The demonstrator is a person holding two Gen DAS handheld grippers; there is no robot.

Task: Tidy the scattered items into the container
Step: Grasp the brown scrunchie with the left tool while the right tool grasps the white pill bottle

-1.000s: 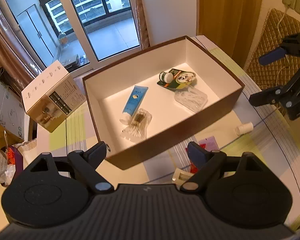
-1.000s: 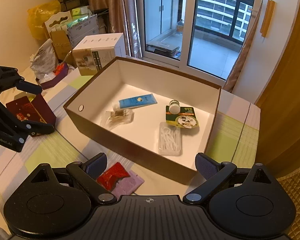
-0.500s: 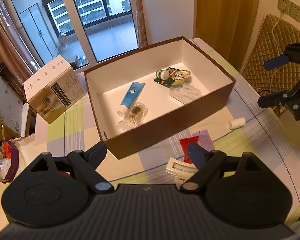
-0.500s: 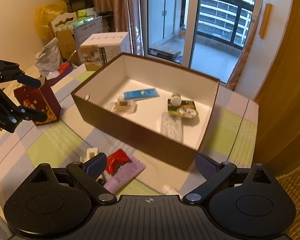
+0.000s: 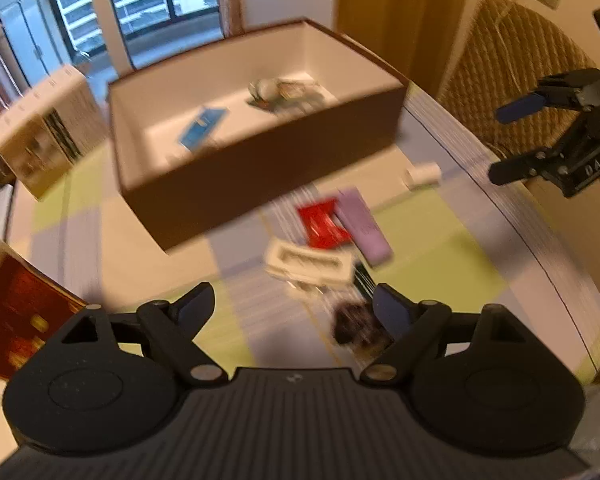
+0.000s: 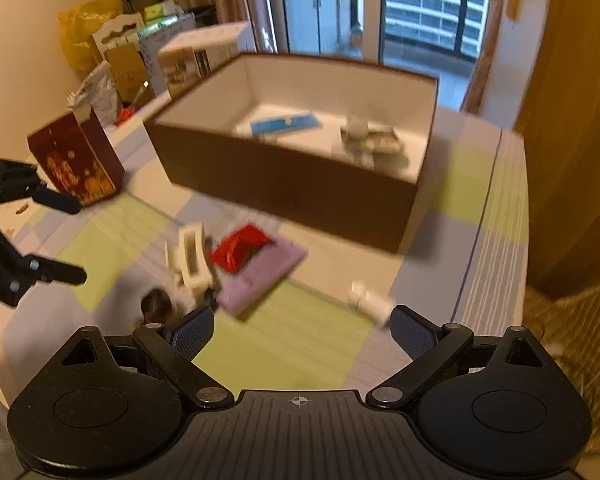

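Observation:
The brown box [image 5: 260, 168] with a white inside stands on the checked tablecloth; it also shows in the right wrist view [image 6: 300, 184]. It holds a blue tube [image 5: 202, 126] and a small packet [image 5: 288, 94]. In front of it lie a red packet [image 5: 322, 224], a purple flat pack [image 5: 364, 228], a white tray-like piece [image 5: 308, 266], a small dark object [image 5: 354, 326] and a small white bottle [image 5: 422, 174]. My left gripper [image 5: 296, 312] is open and empty above the dark object. My right gripper [image 6: 302, 330] is open and empty, near the white bottle [image 6: 370, 300].
A white carton [image 5: 40, 128] stands left of the brown box. A dark red box [image 6: 76, 160] stands at the table's left. The table edge runs along the right, with a quilted chair [image 5: 512, 60] beyond it. Bags and cartons [image 6: 112, 48] crowd the far left.
Both grippers have pulled back from the box and dropped lower toward the loose items in front of it. Both views are now motion-blurred. The jaws stay open.

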